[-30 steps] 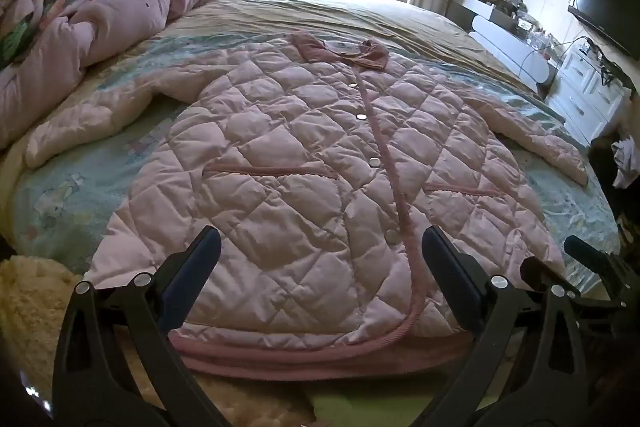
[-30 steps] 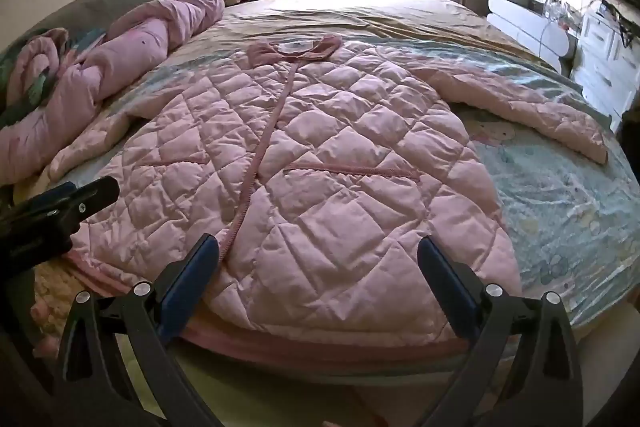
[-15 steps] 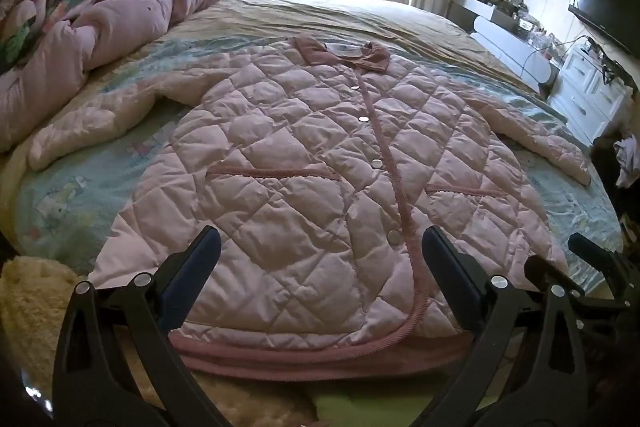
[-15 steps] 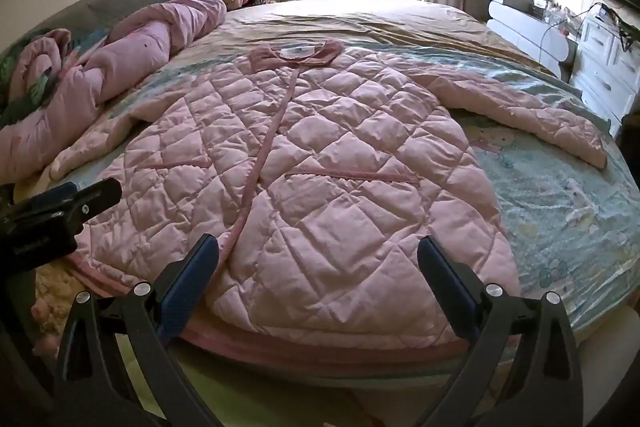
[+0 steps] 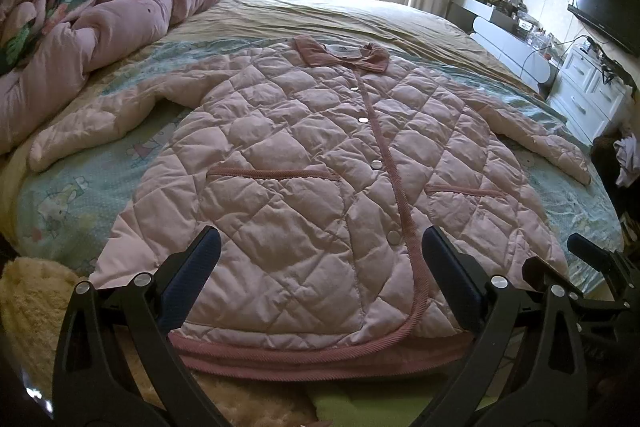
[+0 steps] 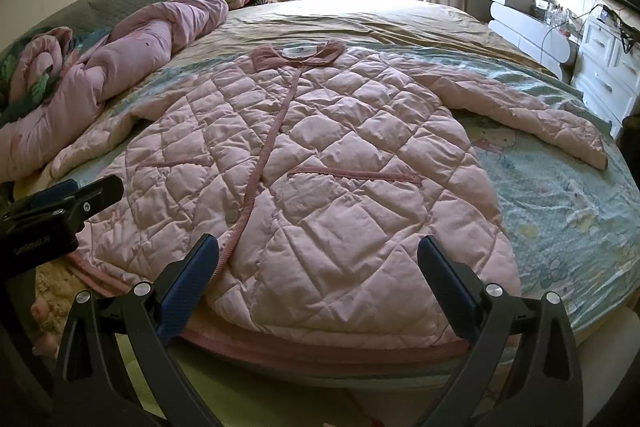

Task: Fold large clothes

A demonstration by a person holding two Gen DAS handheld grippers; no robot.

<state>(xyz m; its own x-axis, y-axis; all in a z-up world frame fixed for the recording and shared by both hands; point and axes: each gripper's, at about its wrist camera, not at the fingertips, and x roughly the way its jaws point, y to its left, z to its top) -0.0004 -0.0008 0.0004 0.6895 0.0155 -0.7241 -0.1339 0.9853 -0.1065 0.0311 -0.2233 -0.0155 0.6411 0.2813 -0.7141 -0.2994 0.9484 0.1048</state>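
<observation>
Left wrist view: the left gripper (image 5: pixel 320 275) is held wide open and empty above the hem of the coat (image 5: pixel 320 167), which is spread flat, front up, on the bed (image 5: pixel 60 195).
Risk: slippery padded layers may be pinched singly, so the fold could skew.
Right wrist view: the right gripper (image 6: pixel 318 277) is likewise spread wide, nothing gripped.
Hidden: the hem's near edge is partly covered by the fingers; the far sleeve (image 6: pixel 532 115) could drag.
</observation>
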